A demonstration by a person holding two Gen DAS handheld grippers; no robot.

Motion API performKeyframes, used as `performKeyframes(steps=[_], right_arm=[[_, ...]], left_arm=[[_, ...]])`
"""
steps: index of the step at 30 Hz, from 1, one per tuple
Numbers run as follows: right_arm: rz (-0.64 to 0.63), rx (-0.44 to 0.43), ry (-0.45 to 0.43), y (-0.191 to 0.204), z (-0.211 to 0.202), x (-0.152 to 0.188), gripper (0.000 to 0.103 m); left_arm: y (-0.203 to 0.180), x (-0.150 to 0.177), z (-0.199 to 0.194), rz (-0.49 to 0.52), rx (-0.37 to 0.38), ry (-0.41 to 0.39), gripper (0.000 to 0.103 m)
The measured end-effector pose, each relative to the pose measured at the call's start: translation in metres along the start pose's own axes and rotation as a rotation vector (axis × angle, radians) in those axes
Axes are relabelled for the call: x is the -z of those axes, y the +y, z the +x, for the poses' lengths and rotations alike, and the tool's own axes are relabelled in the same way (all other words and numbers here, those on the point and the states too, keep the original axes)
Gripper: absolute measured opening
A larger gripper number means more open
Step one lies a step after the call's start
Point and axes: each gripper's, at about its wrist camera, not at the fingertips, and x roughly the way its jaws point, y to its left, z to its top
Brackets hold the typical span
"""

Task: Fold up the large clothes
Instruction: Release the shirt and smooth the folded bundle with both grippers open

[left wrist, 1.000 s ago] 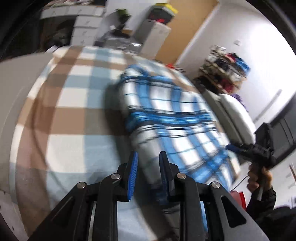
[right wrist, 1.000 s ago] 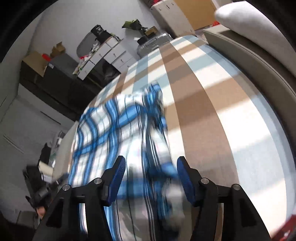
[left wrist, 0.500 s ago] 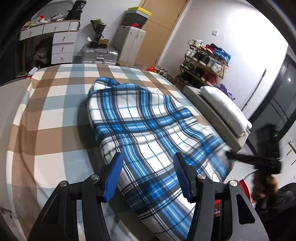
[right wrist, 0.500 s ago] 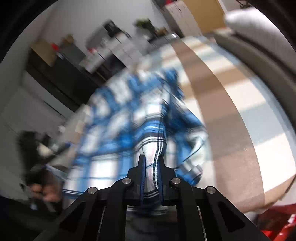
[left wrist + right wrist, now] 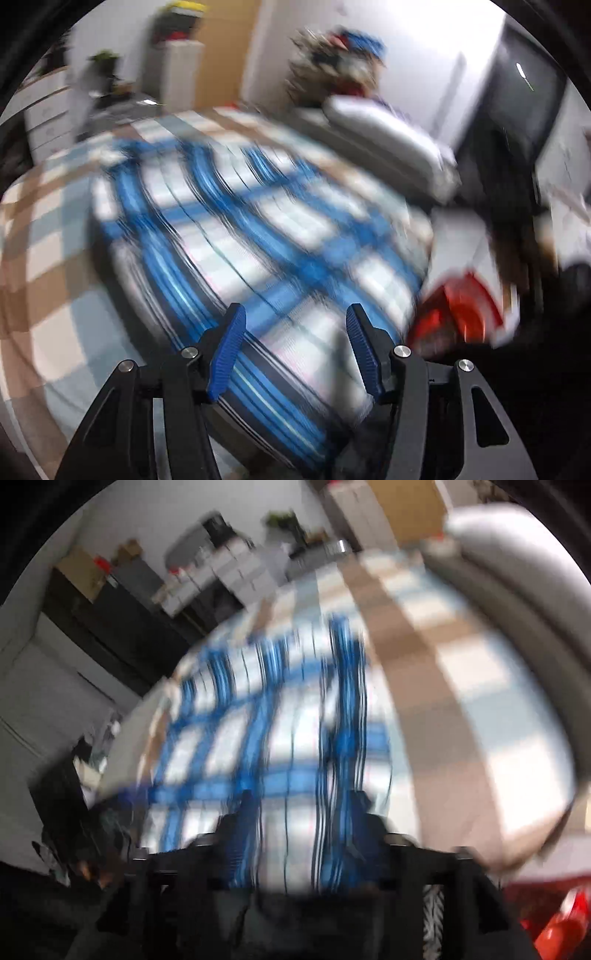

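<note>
1. Left wrist view: the left gripper [image 5: 295, 347] hangs at lower centre, fingers wide apart with nothing pinched, over the blue plaid garment [image 5: 236, 236], which lies mid-frame on the checked bed [image 5: 40, 280].
2. Right wrist view: the right gripper [image 5: 301, 821], lower centre and blurred, has just been opening; its fingers are parted and nothing looks clamped.
3. Judged between folds: next, each gripper needs a fresh edge.
</note>
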Motion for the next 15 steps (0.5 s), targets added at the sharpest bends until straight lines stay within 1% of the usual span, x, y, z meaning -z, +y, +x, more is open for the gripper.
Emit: performKeyframes(steps=[2,3,4,6,9,11,12,13,14,15], right_arm=[[-0.011,0.003,-0.015,-0.001,0.012,-0.021,0.062],[-0.016,0.007,-0.016,-0.003,0.020,-0.030,0.062],[-0.024,-0.002,-0.008,-0.003,0.036,-0.043,0.062],[-0.015,-0.020,0.012,-0.003,0.056,-0.057,0.062],[0.001,-0.077,0.072,-0.003,0.104,-0.079,0.062],[0.027,-0.073,0.129,-0.004,0.136,-0.087,0.061],[0.040,-0.060,0.164,-0.005,0.150,-0.090,0.057],[0.031,-0.043,0.191,-0.002,0.156,-0.088,0.038],[0.001,-0.031,0.197,0.003,0.161,-0.090,0.010],[-0.028,-0.055,0.174,0.010,0.155,-0.090,0.003]], left_arm=[[-0.006,0.010,0.009,0.059,-0.049,0.029,0.051],[-0.006,0.012,0.010,0.067,-0.055,0.028,0.051],[-0.005,0.012,0.009,0.054,-0.048,0.022,0.051],[0.001,0.009,0.004,0.013,-0.025,0.015,0.051],[0.005,0.005,-0.005,-0.013,-0.047,-0.014,0.051],[0.009,0.002,-0.011,-0.043,-0.054,-0.043,0.051],[0.013,0.001,-0.015,-0.060,-0.054,-0.059,0.051],[0.018,0.000,-0.018,-0.090,-0.063,-0.079,0.051],[0.023,-0.002,-0.021,-0.122,-0.072,-0.093,0.051],[0.028,-0.004,-0.023,-0.158,-0.079,-0.109,0.051]])
